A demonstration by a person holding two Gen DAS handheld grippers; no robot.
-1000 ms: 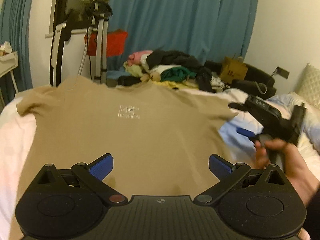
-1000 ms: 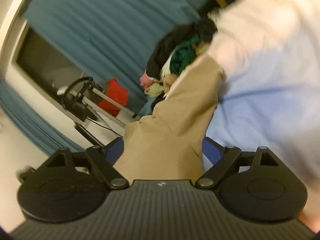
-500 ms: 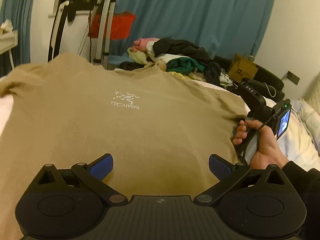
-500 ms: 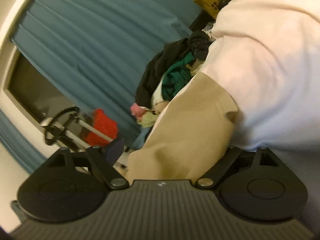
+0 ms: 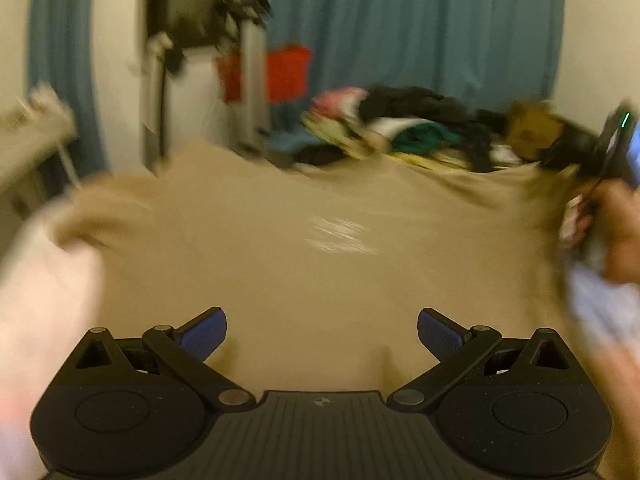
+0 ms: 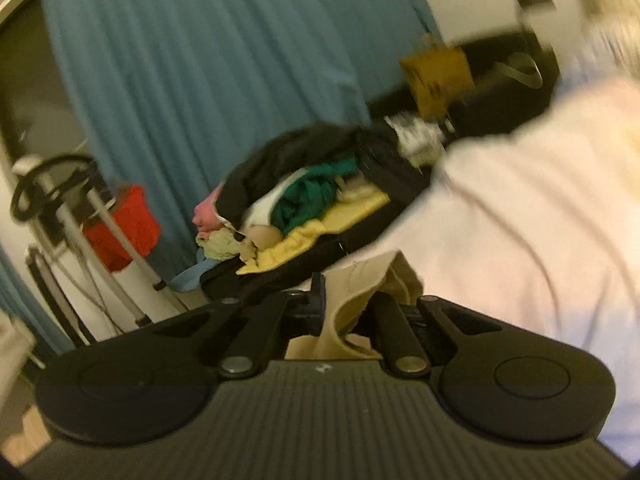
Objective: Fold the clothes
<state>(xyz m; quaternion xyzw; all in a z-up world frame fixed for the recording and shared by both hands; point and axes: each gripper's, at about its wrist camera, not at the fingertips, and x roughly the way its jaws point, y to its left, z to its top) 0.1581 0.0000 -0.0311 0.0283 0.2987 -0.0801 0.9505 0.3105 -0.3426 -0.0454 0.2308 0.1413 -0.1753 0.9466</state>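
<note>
A tan T-shirt (image 5: 304, 264) with a small white chest print lies spread on the pale bed, blurred by motion. My left gripper (image 5: 322, 330) hovers over its lower middle, blue pads wide apart and nothing between them. At the far right of the left wrist view a hand (image 5: 616, 232) holds my right gripper at the shirt's right sleeve, which is pulled up off the bed. In the right wrist view my right gripper (image 6: 348, 300) is shut on a bunched fold of the tan T-shirt (image 6: 360, 292) above the pale bedding (image 6: 520, 240).
A heap of mixed clothes (image 5: 404, 128) in black, green, pink and yellow lies at the bed's far edge, also the clothes heap (image 6: 312, 196). Behind stand a metal stand (image 5: 248, 80), a red bag (image 5: 288, 72), blue curtains (image 5: 420, 24) and a brown paper bag (image 6: 436, 76).
My right gripper has shut on the shirt's right sleeve and lifted it, rolling toward level. The left gripper has shifted over the shirt and stays open.
</note>
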